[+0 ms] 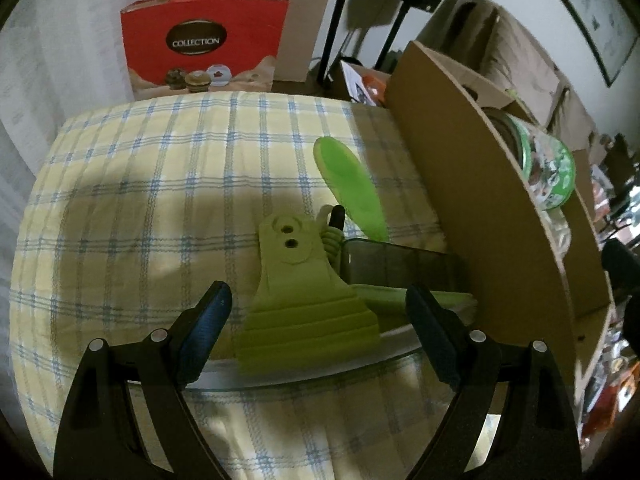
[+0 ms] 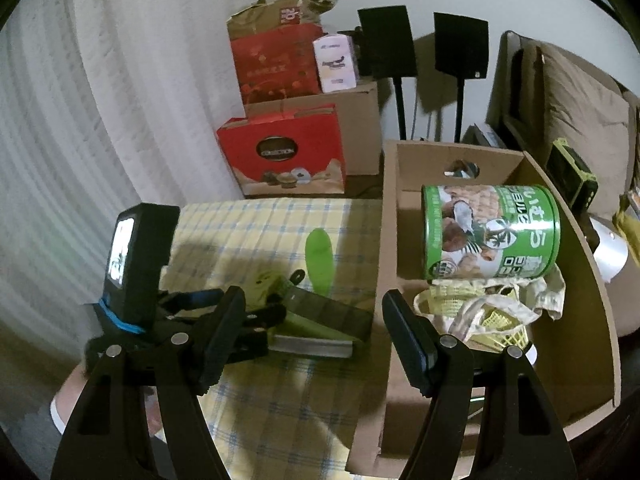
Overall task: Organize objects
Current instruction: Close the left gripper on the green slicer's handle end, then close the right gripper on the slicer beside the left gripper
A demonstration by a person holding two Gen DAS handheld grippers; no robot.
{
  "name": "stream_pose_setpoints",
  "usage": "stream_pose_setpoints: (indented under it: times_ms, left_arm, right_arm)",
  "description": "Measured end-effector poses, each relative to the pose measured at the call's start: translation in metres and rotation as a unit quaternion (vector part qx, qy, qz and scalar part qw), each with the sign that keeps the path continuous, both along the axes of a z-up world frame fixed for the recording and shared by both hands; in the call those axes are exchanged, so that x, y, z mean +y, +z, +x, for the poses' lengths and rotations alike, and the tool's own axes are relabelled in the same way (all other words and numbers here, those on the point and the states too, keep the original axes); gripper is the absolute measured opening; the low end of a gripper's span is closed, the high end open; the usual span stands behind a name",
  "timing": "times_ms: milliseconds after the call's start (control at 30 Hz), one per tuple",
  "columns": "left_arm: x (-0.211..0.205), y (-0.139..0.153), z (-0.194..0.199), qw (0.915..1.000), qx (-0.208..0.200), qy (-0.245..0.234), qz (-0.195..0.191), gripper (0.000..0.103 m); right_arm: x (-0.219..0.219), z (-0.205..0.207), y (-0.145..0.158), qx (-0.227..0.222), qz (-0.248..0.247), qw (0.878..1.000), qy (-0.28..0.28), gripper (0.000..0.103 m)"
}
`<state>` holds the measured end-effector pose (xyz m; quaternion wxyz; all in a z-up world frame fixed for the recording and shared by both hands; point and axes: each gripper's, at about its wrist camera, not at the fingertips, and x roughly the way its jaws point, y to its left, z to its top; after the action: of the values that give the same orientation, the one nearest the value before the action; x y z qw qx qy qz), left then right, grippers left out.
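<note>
A lime-green tool with a ribbed handle [image 1: 308, 320], a metal edge [image 2: 312, 346] and a dark clear cover [image 1: 400, 266] lies on the yellow checked cloth [image 1: 140, 200]. Behind it lies a bright green flat paddle [image 1: 352, 184], also seen from the right wrist [image 2: 318, 260]. My left gripper [image 1: 316, 288] is open; its blue pads stand on either side of the ribbed handle without touching it. My right gripper [image 2: 312, 296] is open and empty, above the cloth next to the cardboard box [image 2: 384, 240].
The open cardboard box [image 1: 460, 168] to the right of the cloth holds a green tin [image 2: 492, 232] and a pale mesh bag [image 2: 480, 312]. Red gift boxes [image 2: 280, 156] and two speaker stands [image 2: 400, 100] stand behind the table by a white curtain.
</note>
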<state>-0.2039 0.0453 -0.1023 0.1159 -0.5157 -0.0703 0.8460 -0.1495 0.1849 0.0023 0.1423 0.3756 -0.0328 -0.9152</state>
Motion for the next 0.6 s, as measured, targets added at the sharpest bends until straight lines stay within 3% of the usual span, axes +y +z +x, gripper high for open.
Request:
stream_pose_setpoints:
  times_ms: [100,200,333,500,600]
  left_arm:
    - [0.002,-0.003,0.0,1.0,-0.003,0.004,-0.006,0.065]
    - [0.001,-0.006,0.0,1.0,-0.002,0.005,-0.003,0.062]
    - [-0.001,-0.002,-0.001,1.0,0.007,0.005,-0.004,0.043]
    - [-0.009,0.001,-0.001,0.9999,0.011,0.003,0.003,0.033]
    - [-0.009,0.006,0.007,0.9997,0.022,-0.01,0.004,0.033]
  right_arm:
    - [0.003,0.0,-0.001,-0.001,0.0,1.0,-0.003,0.073]
    - [0.006,-0.001,-0.002,-0.004,-0.002,1.0,-0.006,0.073]
    - [0.008,-0.001,-0.004,-0.006,-0.004,1.0,-0.007,0.073]
    - [0.006,0.001,-0.006,-0.009,-0.001,1.0,-0.003,0.073]
    - [0.004,0.001,-0.007,-0.009,-0.001,1.0,-0.002,0.073]
